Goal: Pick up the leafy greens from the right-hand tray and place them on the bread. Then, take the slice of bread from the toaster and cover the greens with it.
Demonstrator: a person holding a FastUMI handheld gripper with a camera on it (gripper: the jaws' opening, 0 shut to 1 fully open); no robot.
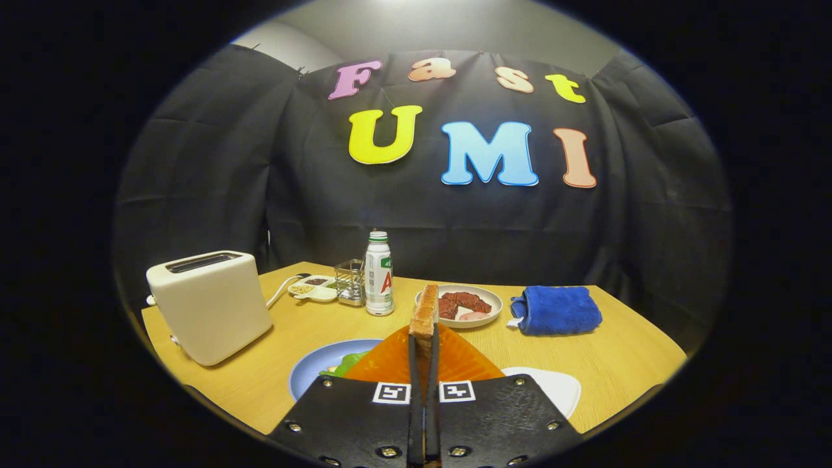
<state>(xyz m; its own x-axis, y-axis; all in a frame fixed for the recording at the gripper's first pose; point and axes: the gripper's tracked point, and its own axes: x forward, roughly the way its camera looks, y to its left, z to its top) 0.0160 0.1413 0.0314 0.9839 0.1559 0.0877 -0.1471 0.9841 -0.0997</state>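
Tongs (424, 364) clamped on bread slice (424, 318), held upright on edge, long axis vertical. Greens (348, 363) on blue plate (312, 374) lie just below-left, near; toaster (208, 305) far left on counter (617, 364).

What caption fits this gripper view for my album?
Claw shut on a slice of bread, above the blue plate of leafy greens.

Coded tags (391, 392) on fingers (413, 403) around bread (426, 312)
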